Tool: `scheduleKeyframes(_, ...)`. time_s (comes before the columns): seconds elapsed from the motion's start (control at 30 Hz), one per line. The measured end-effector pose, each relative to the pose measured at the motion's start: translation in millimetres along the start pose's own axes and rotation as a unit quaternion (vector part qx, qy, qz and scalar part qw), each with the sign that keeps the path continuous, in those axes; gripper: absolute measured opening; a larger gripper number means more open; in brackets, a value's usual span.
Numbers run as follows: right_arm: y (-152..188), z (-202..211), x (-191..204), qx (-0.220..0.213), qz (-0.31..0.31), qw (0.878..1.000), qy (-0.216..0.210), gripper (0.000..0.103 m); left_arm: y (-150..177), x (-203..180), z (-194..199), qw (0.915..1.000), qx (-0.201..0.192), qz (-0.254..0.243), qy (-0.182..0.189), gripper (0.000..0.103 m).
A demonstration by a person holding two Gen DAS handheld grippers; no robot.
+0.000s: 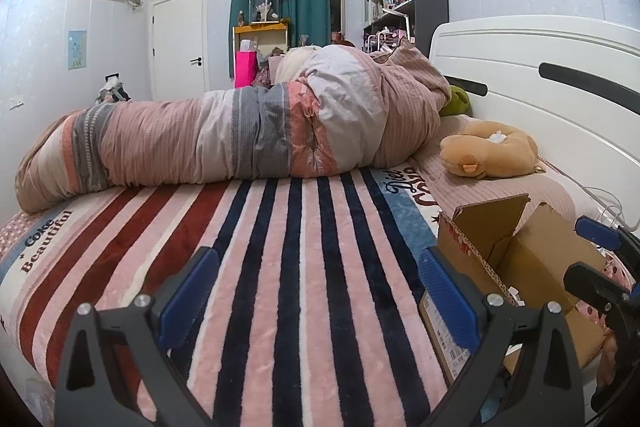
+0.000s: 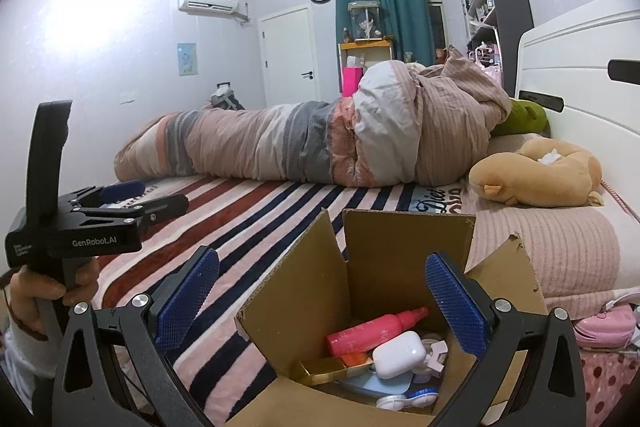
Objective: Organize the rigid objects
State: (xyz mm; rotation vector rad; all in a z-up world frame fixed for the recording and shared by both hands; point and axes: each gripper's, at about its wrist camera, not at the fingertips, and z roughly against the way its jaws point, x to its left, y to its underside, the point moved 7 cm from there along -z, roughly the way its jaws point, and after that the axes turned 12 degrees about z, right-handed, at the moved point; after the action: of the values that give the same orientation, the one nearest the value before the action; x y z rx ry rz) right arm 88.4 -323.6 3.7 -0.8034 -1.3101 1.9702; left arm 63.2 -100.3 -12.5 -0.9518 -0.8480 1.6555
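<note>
An open cardboard box (image 2: 384, 267) stands on the striped blanket at the bed's near edge. Inside lie a pink bottle (image 2: 376, 331), a white earbud case (image 2: 398, 353), a gold bar-shaped item (image 2: 324, 371) and other small things. My right gripper (image 2: 320, 299) is open and empty, hovering over the box opening. My left gripper (image 1: 316, 295) is open and empty above the striped blanket, left of the box (image 1: 520, 259). The left gripper also shows in the right wrist view (image 2: 132, 199), held by a hand.
A rolled striped duvet (image 1: 248, 131) lies across the bed. A tan plush toy (image 1: 488, 151) and a green plush (image 1: 456, 99) sit by the white headboard (image 1: 540, 75). A pink pouch (image 2: 604, 327) lies right of the box. Shelves stand behind.
</note>
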Motion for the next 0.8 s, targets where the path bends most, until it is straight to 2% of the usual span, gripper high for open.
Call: scheduleKeyframes(0.8,2.7,0.3,-1.3,0.003,-0.005,1.0,0.0,0.103,-0.4,5.3,-0.6,1.0,0.0,0.0,-0.006,0.099)
